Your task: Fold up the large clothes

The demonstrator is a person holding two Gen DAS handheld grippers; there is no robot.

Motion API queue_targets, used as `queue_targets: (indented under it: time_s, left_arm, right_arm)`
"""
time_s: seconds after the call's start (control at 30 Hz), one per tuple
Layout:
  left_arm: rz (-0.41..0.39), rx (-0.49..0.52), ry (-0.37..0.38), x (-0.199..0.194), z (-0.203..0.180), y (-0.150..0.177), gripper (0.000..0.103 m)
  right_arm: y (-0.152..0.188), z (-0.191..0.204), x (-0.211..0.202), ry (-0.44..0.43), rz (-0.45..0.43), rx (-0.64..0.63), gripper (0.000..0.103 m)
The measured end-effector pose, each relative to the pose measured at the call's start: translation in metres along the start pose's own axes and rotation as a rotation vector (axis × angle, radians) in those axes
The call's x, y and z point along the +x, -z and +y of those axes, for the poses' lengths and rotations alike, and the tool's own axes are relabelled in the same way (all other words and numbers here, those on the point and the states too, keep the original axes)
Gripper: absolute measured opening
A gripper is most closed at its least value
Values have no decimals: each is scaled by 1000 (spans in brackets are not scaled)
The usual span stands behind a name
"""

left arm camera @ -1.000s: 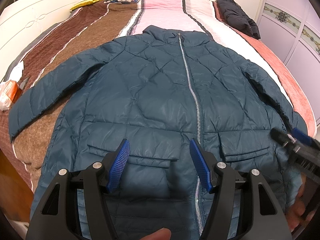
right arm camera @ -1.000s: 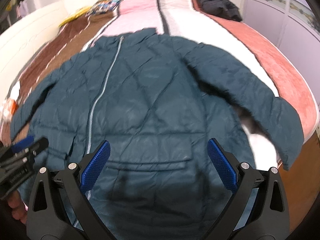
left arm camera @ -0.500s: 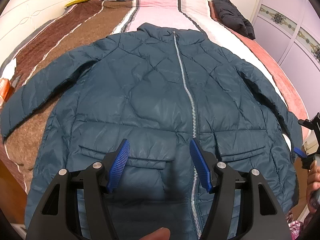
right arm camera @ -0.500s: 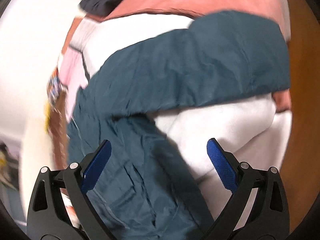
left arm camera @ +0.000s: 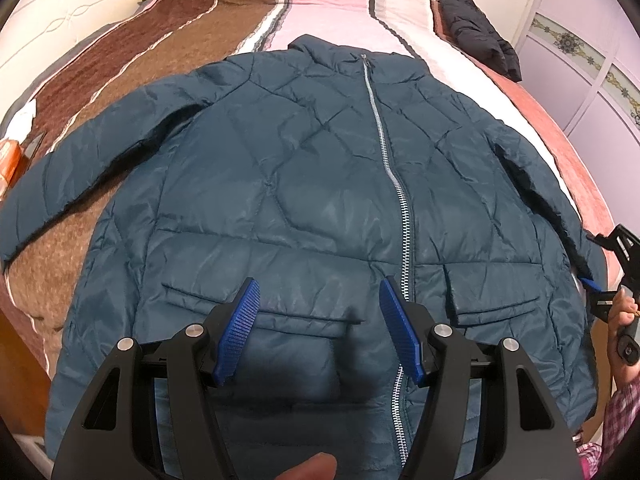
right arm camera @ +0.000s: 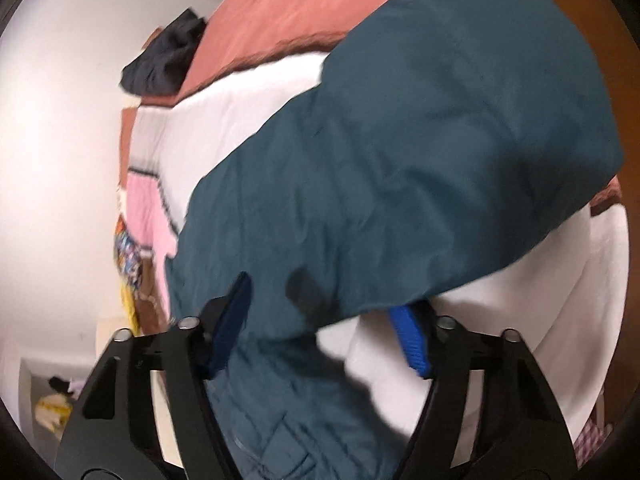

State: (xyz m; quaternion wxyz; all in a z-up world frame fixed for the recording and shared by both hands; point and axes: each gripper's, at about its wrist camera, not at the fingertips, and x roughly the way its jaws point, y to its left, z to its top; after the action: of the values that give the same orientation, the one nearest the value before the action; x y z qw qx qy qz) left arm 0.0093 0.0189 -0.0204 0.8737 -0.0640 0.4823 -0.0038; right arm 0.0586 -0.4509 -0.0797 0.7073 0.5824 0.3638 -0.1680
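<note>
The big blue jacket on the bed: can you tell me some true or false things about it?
1. The teal jacket lies zipped up, front side up. True.
2. The left gripper is clamped on a pocket. False: its jaws hang open above the jacket.
3. The right gripper has a sleeve between its closing jaws. True.
4. The black garment lies on top of the jacket. False: it sits apart, near the bed's far end.
</note>
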Motion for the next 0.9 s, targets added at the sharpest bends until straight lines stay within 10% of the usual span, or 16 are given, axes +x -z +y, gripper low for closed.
queue_targets:
  time_s: [0.13, 0.33, 0.57, 0.77, 0.9]
  left_arm:
    - [1, -2, -2, 1, 1, -1, 62]
    - [-10, -27, -5, 0, 14, -6, 62]
    - [-37, -78, -1, -4, 35, -19, 62]
    - [-103, -133, -52, -19, 63, -34, 62]
    - [-120, -176, -81, -24, 83, -37, 62]
  right_arm:
    - [-6, 17, 0, 137, -114, -120, 16]
    - [0, 99, -21, 219, -340, -456, 10]
    - [93, 241, -36, 58, -475, -1022, 10]
    - [257, 284, 22, -57, -255, -1605, 11]
    - [334, 251, 85, 7, 29, -1810, 57]
